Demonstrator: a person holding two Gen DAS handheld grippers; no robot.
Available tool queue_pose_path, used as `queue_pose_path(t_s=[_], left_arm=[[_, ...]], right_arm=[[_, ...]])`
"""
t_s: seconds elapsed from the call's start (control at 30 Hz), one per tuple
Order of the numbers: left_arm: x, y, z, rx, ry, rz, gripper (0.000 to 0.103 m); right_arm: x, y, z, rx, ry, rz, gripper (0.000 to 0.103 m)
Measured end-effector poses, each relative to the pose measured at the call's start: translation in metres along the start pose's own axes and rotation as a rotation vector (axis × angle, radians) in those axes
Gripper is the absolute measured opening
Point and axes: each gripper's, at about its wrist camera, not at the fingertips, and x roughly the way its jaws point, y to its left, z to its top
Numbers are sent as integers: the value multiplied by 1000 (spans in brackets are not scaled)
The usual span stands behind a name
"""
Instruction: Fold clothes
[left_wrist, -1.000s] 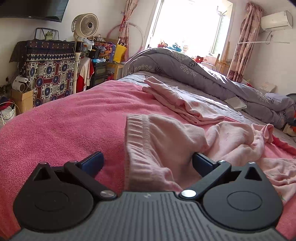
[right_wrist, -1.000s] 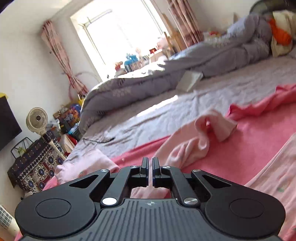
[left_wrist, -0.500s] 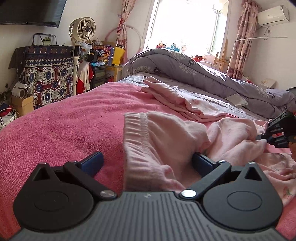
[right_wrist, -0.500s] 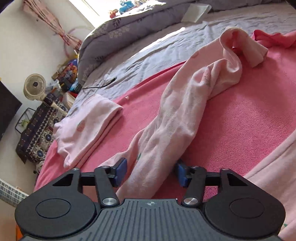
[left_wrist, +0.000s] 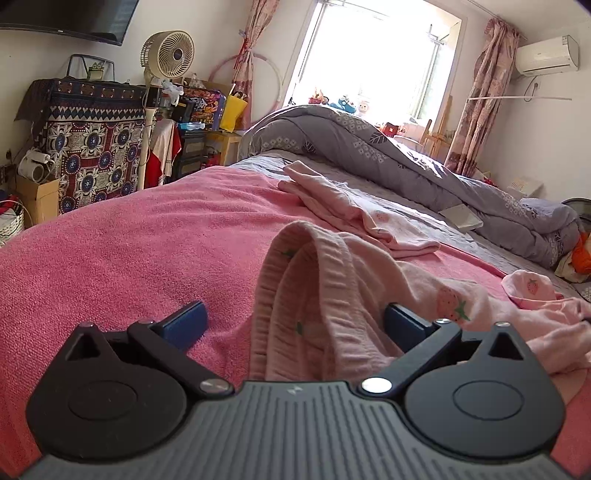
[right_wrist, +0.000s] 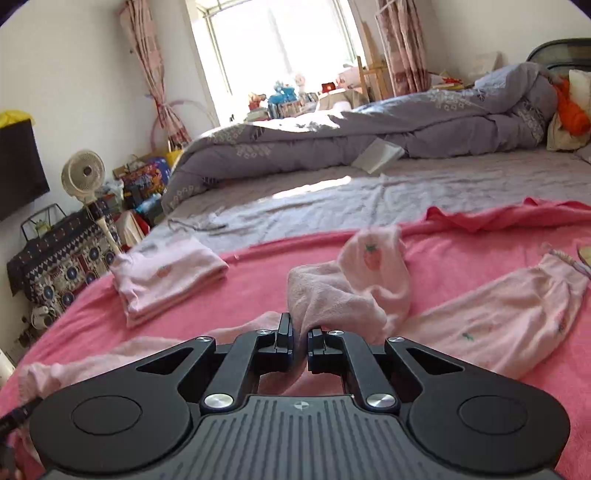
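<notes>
Pink strawberry-print trousers lie on a pink blanket (left_wrist: 129, 251). Their ribbed waistband (left_wrist: 314, 266) humps up between the blue pads of my left gripper (left_wrist: 293, 317), which is open; neither pad presses on it. In the right wrist view my right gripper (right_wrist: 300, 334) is shut on a bunched trouser leg (right_wrist: 351, 291), the cloth pinched between its pads and rising just beyond them. The other leg (right_wrist: 509, 317) lies flat to the right. A folded pink garment (right_wrist: 166, 280) rests further back on the left, the same folded garment (left_wrist: 354, 210) showing beyond the waistband.
A rolled grey duvet (left_wrist: 369, 147) fills the far side of the bed, with a white book (left_wrist: 461, 218) beside it. Left of the bed stand a fan (left_wrist: 166, 55) and a cabinet under patterned cloth (left_wrist: 92, 140).
The right gripper, shut and empty a second ago, opened around the trouser leg and has now shut on it. The waistband has bunched up into a hump. The left gripper has stayed put.
</notes>
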Motion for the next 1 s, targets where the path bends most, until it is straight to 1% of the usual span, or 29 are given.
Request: queue_pose_path(t_s=[0.03, 0.1, 0.13, 0.17, 0.2, 0.23, 0.27, 0.33, 0.4, 0.43, 0.5, 0.53, 0.57, 0.6, 0.67, 0.73, 0.8, 0.87, 0.9, 0.93, 1.0], left_arm=[[-2, 1, 0, -7, -4, 0, 103], [-10, 2, 0, -40, -7, 23, 103], [-16, 1, 1, -57, -7, 42, 102], [-22, 0, 1, -71, -6, 61, 102], [-31, -3, 1, -60, -8, 86, 102], [-43, -9, 1, -19, -19, 117, 102], [-53, -16, 1, 33, -31, 137, 102], [-75, -35, -1, 190, -60, 170, 102], [-85, -54, -3, 318, -58, 171, 102], [-86, -63, -5, 366, -41, 153, 102], [-82, -75, -8, 419, 8, 114, 102], [-76, -79, -9, 430, 36, 104, 102], [-66, -84, -10, 422, 61, 93, 102], [-59, -86, -10, 388, 74, 75, 102], [-50, -83, -7, 270, 70, 15, 102], [-48, -76, -9, 170, 37, -18, 100], [-44, -74, -9, 130, 16, -1, 90], [-41, -72, -10, 96, 12, 8, 58], [-39, -69, -10, 73, 24, -3, 53], [-39, -65, -11, 48, 32, -12, 49], [-36, -61, -14, 35, 44, -1, 50]], right_arm=[[7, 2, -16, -50, 32, -39, 11], [14, 8, -44, -139, 37, -78, 12], [13, 15, -55, -203, -6, -97, 13], [10, 26, -65, -297, -45, -128, 13], [9, 34, -71, -365, -67, -153, 13], [9, 40, -76, -402, -80, -169, 14], [10, 40, -77, -400, -87, -167, 14], [11, 33, -78, -353, -95, -140, 14], [12, 19, -77, -276, -101, -95, 14], [12, 14, -77, -250, -107, -76, 14], [11, 10, -79, -239, -128, -61, 14], [11, 9, -81, -238, -139, -59, 14], [11, 8, -82, -237, -147, -58, 14], [10, 8, -83, -235, -154, -57, 14], [10, 5, -83, -223, -159, -46, 15], [10, 1, -82, -200, -160, -28, 15], [10, -2, -83, -183, -163, -14, 15], [10, -3, -84, -173, -168, -5, 15], [10, -3, -84, -171, -171, -3, 15], [10, -3, -85, -169, -174, -2, 15], [9, -4, -86, -164, -179, 2, 15]])
